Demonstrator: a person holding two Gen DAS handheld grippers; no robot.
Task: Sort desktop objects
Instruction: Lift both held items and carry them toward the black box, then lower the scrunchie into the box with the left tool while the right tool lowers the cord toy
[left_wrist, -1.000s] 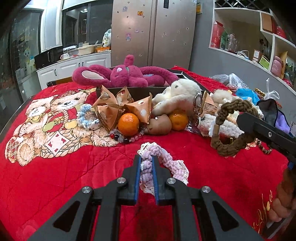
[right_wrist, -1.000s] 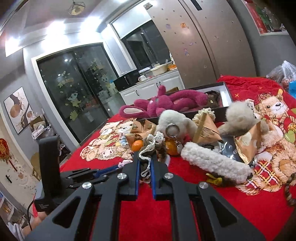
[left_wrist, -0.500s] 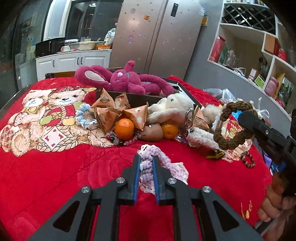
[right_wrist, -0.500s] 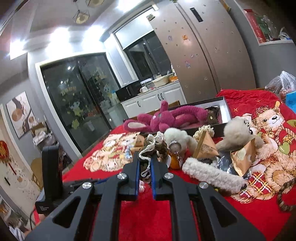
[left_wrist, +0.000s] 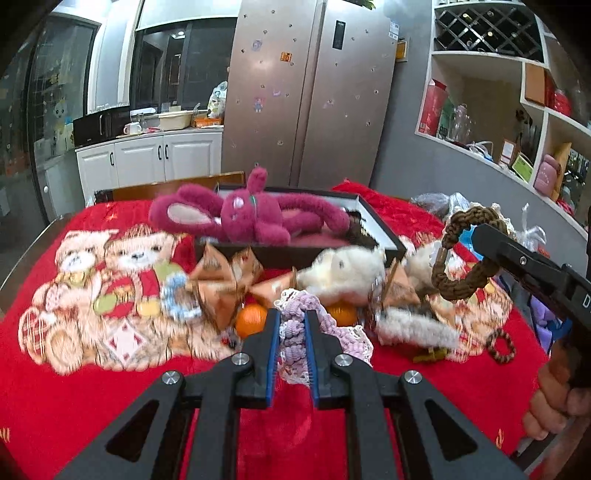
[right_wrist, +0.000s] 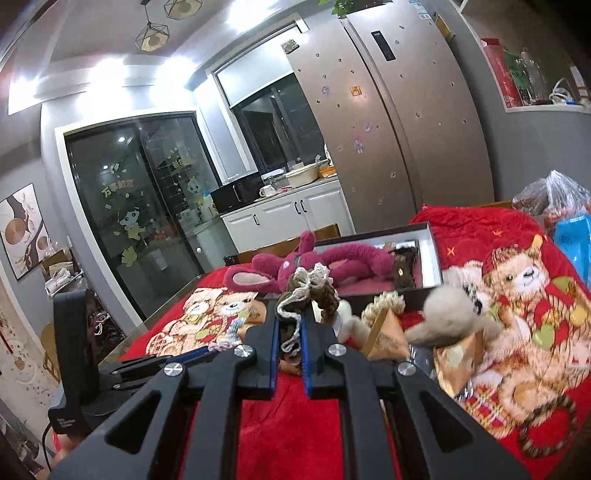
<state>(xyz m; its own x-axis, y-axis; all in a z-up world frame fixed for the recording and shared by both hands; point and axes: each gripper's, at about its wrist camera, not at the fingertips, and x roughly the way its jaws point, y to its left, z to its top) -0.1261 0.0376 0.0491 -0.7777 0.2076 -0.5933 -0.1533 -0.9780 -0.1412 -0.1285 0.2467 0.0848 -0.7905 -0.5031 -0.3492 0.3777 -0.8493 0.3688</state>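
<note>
Both grippers loaded: left gripper (left_wrist: 290, 354) clamped on lilac crochet scrunchie (left_wrist: 317, 325), right gripper (right_wrist: 288, 347) clamped on brown braided scrunchie (right_wrist: 314, 291), both held above red blanket (left_wrist: 74, 402). Black box (left_wrist: 373, 229) holds only pink plush rabbit (left_wrist: 251, 218) so far. Oranges (left_wrist: 251, 319), white plush (left_wrist: 343, 269), paper packets still piled in front of the box, so sorting looks early.

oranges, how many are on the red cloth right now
2. One orange sits just left of the left gripper tips; the other orange is just right of them, below the white plush. The pile could hide more.
</note>
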